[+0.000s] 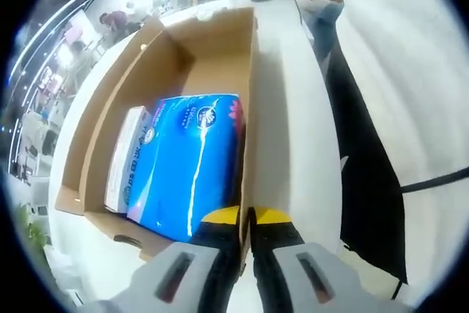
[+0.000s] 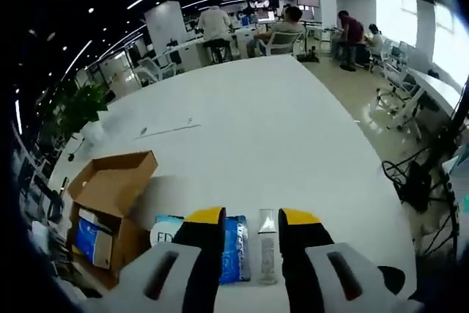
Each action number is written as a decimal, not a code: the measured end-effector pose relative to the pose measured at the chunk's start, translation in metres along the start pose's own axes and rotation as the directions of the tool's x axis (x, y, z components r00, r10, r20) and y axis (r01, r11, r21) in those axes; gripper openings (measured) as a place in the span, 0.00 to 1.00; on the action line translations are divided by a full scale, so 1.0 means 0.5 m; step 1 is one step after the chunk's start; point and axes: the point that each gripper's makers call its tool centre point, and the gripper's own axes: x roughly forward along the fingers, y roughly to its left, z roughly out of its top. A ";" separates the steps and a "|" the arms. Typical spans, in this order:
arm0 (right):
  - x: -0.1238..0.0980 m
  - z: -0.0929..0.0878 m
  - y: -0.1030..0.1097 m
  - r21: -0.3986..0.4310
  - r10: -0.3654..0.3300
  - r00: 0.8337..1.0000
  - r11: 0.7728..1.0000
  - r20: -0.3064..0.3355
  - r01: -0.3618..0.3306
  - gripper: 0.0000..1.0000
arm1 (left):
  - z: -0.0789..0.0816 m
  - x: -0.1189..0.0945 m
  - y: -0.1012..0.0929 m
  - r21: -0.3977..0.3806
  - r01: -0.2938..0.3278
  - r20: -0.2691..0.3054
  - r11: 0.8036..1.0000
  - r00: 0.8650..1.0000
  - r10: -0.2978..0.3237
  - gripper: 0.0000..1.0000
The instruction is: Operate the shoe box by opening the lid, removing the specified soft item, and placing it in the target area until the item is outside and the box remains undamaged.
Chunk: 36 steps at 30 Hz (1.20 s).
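The open cardboard shoe box [image 1: 251, 71] lies on the white table [image 1: 293, 122]. Inside it are a blue soft pack [image 1: 187, 166] and, beside that, a white packet [image 1: 124, 159]. My left gripper [image 1: 248, 218] is shut on the box's near side wall, one yellow-tipped jaw inside and one outside. In the right gripper view the same box [image 2: 113, 181] stands at the lower left with the blue pack [image 2: 94, 240] showing in it. A second blue soft pack [image 2: 236, 251] with a clear sealed end lies on the table outside the box. My right gripper [image 2: 253, 221] stands open just over it.
The white table [image 2: 256, 130] stretches far ahead. Past its far end, people sit and stand at desks with chairs [image 2: 286, 27]. A potted plant [image 2: 77, 108] stands off the left side. A dark drop [image 1: 366, 181] marks the table's edge beside the box.
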 end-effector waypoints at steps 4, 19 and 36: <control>-0.023 0.014 0.022 -0.026 0.007 0.997 1.000 0.074 -0.005 0.41 | -0.001 0.001 -0.001 0.003 0.007 -0.003 1.000 1.000 -0.007 0.03; -0.105 0.015 0.062 0.029 0.034 0.968 0.999 0.251 -0.042 0.71 | 0.000 0.000 -0.003 0.001 0.039 -0.010 0.999 0.999 -0.039 0.02; -0.142 0.017 0.097 -0.003 0.073 0.946 0.997 0.315 -0.076 0.63 | -0.001 0.001 -0.002 0.000 0.034 -0.012 0.999 0.999 -0.034 0.02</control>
